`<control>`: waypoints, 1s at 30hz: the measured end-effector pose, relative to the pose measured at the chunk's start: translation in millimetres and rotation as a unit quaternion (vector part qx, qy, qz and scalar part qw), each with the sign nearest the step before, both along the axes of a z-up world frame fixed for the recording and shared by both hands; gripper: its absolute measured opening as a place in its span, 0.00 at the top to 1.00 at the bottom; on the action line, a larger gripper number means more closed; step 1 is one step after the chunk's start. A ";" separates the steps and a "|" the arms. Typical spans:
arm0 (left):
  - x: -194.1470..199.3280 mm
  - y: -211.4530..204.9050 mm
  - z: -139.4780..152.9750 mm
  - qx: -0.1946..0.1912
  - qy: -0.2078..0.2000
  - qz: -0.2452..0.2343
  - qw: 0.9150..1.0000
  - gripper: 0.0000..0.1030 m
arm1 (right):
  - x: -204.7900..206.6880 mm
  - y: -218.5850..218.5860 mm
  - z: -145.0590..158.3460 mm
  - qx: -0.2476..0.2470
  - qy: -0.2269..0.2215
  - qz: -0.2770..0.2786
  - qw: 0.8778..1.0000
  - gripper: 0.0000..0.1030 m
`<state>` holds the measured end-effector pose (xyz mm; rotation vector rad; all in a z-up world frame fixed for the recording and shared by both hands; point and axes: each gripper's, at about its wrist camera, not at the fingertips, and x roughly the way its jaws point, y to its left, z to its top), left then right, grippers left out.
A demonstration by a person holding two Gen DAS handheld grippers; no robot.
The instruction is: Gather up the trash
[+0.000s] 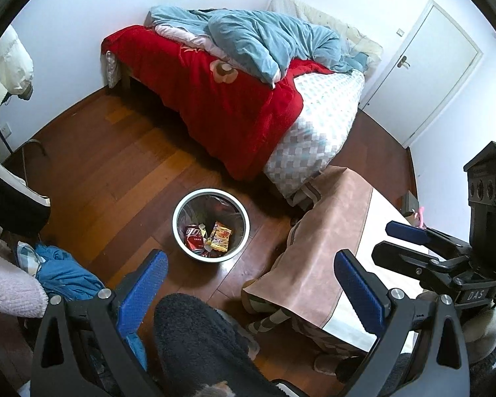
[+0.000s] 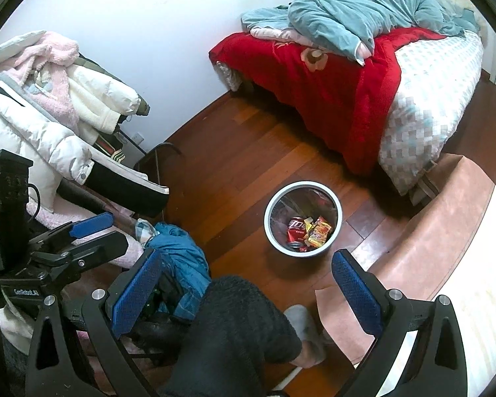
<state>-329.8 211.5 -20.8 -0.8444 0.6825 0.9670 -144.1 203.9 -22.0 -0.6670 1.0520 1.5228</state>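
Note:
A round white-rimmed trash bin [image 1: 178,228] [image 2: 268,221] stands on the wooden floor near the bed. Inside it lie a crushed red soda can [image 1: 194,235] [image 2: 296,228] and a yellow-red snack wrapper [image 1: 220,236] [image 2: 319,231]. My left gripper [image 1: 251,289] is open and holds nothing, hovering above the floor short of the bin. My right gripper [image 2: 248,287] is open too, likewise empty. In the left wrist view the right gripper [image 1: 403,241] shows over the table at the right. In the right wrist view the left gripper [image 2: 96,235] shows at the left.
A bed [image 1: 314,125] with a red blanket [image 1: 215,99] and blue duvet fills the back. A table under a tan cloth [image 1: 317,248] stands right. Piled coats [image 2: 49,106] and a blue garment [image 2: 182,258] sit left. The person's dark-trousered leg [image 2: 234,330] and slipper are below.

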 end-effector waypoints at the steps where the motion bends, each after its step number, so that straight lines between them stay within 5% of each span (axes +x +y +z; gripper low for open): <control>1: 0.0 -0.4 0.3 0.000 0.000 0.001 1.000 0.00 | -0.3 0.5 -0.1 0.000 0.000 0.000 1.000 0.00; 30: 11.6 -8.4 3.1 -0.005 -0.012 -0.006 1.000 0.00 | 12.4 -13.7 1.0 -0.007 0.002 0.000 1.000 0.00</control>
